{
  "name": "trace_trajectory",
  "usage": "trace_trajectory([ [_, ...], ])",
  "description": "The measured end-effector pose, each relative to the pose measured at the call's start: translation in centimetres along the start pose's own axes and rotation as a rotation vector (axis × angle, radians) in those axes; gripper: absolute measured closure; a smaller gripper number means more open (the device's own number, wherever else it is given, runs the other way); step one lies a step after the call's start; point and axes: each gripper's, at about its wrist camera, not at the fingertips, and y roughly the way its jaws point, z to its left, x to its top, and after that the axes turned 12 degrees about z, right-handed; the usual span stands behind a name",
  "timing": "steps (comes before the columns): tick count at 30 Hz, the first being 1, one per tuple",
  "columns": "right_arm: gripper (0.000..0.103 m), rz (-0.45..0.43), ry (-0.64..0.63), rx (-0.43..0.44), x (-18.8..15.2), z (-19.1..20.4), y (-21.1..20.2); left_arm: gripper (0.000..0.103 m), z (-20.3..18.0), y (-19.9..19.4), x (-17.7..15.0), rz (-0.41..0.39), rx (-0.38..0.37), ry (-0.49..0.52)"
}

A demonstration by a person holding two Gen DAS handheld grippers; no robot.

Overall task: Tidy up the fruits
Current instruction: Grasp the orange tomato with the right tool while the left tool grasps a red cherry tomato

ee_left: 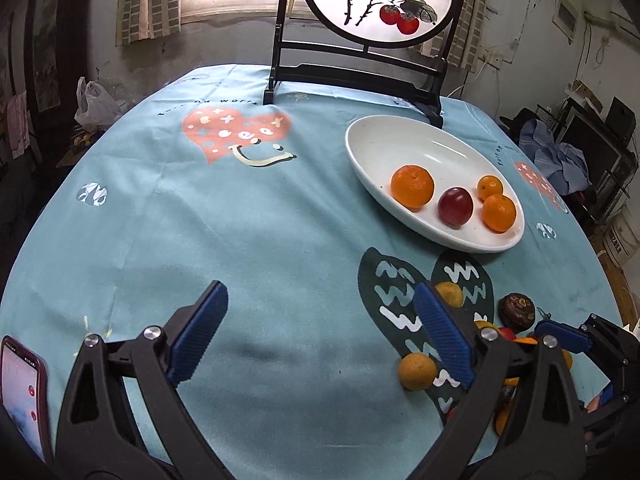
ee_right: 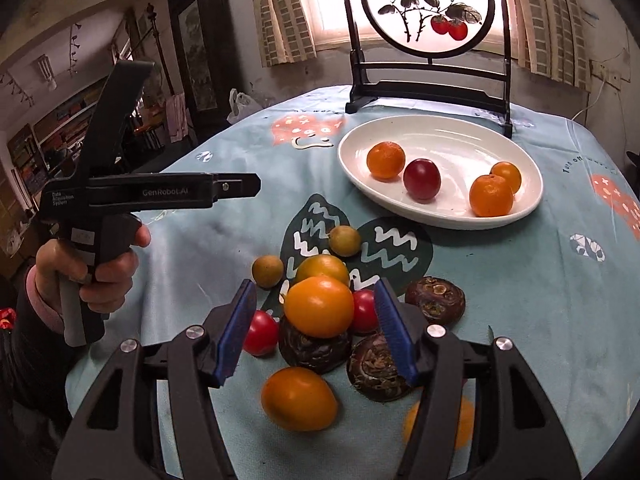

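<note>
A white oval dish (ee_left: 400, 136) (ee_right: 452, 132) at the back right holds three oranges and a dark red plum (ee_left: 455, 207) (ee_right: 421, 179). A heap of loose fruit lies on the cloth in front of it: orange fruits (ee_right: 319, 306), red ones (ee_right: 261, 333), small yellow-brown ones (ee_right: 345, 240) (ee_left: 417, 371) and dark brown water chestnuts (ee_right: 435, 298) (ee_left: 517, 312). My right gripper (ee_right: 316, 322) is open, its pads on either side of the top orange fruit, not touching. My left gripper (ee_left: 320, 332) is open and empty over bare cloth, left of the heap.
A black-framed round painted screen (ee_left: 372, 0) (ee_right: 430, 4) stands at the table's far edge behind the dish. A phone (ee_left: 22, 392) lies at the near left. The blue printed tablecloth (ee_left: 240, 220) covers the round table. The hand-held left gripper body (ee_right: 132, 196) shows at left.
</note>
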Motion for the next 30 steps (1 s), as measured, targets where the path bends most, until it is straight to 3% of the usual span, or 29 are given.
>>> trace_trajectory([
  [4, 0.049, 0.019, -0.012, -0.010, -0.2, 0.4, 0.5, 0.007, -0.1, -0.3, -0.3, -0.008, -0.006, 0.008],
  [13, 0.050, 0.030, -0.016, -0.023, -0.1, 0.5, 0.8, 0.007, -0.1, -0.5, -0.7, -0.011, 0.006, 0.020],
  [17, 0.061, 0.044, -0.015, -0.026, 0.0, 0.5, 1.1, 0.007, 0.1, -0.5, -1.0, -0.010, 0.018, 0.020],
  [21, 0.064, 0.037, 0.007, -0.009, -0.1, 0.0, 1.0, 0.007, 0.4, -0.4, -1.3, 0.000, 0.004, 0.015],
  [24, 0.063, -0.023, 0.076, 0.052, 0.0, -1.3, -0.2, 0.007, -0.2, -0.4, -1.9, 0.034, -0.075, 0.078],
  [28, 0.063, -0.101, 0.194, 0.070, -0.1, -3.6, -1.9, 0.008, -2.7, -1.3, -3.8, 0.070, -0.259, 0.268],
  [30, 0.063, -0.107, 0.235, 0.066, -0.2, -4.4, -2.1, 0.010, -4.3, -2.1, -5.0, 0.061, -0.290, 0.376],
])
